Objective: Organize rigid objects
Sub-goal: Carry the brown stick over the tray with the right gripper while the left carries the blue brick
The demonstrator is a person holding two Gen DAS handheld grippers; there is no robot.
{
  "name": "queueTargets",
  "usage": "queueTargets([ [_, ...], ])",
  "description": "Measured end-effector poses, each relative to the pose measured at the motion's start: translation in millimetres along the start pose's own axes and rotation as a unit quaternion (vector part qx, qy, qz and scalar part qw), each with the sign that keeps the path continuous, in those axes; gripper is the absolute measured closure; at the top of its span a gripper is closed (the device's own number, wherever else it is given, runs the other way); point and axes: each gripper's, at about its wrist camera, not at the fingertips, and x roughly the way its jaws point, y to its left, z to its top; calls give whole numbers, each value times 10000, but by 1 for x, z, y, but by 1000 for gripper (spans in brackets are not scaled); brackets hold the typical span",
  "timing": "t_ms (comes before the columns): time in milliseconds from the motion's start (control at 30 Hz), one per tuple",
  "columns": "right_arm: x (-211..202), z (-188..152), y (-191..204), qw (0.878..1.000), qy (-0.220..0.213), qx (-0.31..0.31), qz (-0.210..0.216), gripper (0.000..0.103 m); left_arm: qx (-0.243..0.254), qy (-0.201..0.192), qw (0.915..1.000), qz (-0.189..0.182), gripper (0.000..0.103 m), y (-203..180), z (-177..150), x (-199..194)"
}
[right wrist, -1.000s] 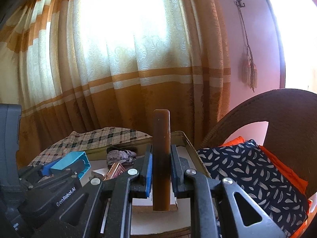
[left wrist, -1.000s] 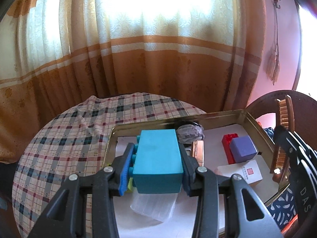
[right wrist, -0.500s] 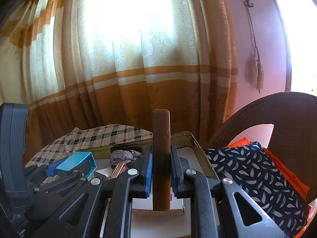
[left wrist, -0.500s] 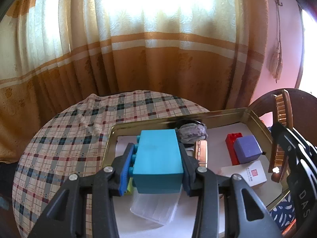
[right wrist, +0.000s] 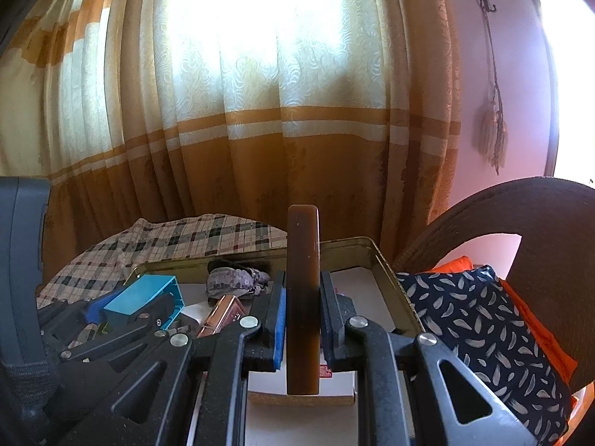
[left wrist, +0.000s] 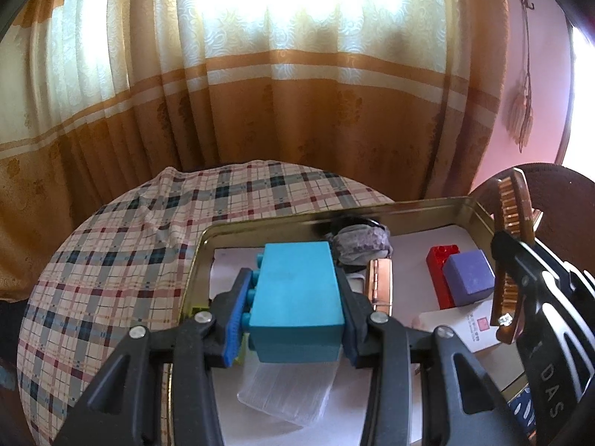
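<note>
Left gripper [left wrist: 293, 319]: I had its jaws clamped on the teal block [left wrist: 297, 290], studs facing the left pad.
Right gripper [right wrist: 302, 329]: jaws pressed together on the brown comb [right wrist: 303, 297], held on edge (teeth only visible from the left camera).
Teal block's place: I held it over the near left part of the gold tin tray [left wrist: 372, 217], above a clear plastic lid [left wrist: 286, 396].
Block's long axis: it ran away from me, along the fingers, toward the tray's far wall.
Comb's place: over the tray's right side, long axis upright, just above the white card box [right wrist: 301, 394].
Tray contents: a red brick [left wrist: 438, 260] touching a purple cube [left wrist: 469, 273], a copper case [left wrist: 380, 283], a grey pouch [left wrist: 362, 247].
Nearer hand: I judged the left closer to the open floor at the tray's left; the right sat by the right wall.
</note>
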Motion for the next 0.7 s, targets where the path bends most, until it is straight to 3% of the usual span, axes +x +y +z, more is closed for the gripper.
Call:
queueTargets([
  [333, 6, 6, 3, 9998, 112, -142, 72, 85, 86, 9, 10000, -39, 62, -4, 3, 6],
  [700, 29, 17, -4, 9977, 617, -239, 149, 85, 240, 242, 9994, -50, 62, -18, 10, 18],
])
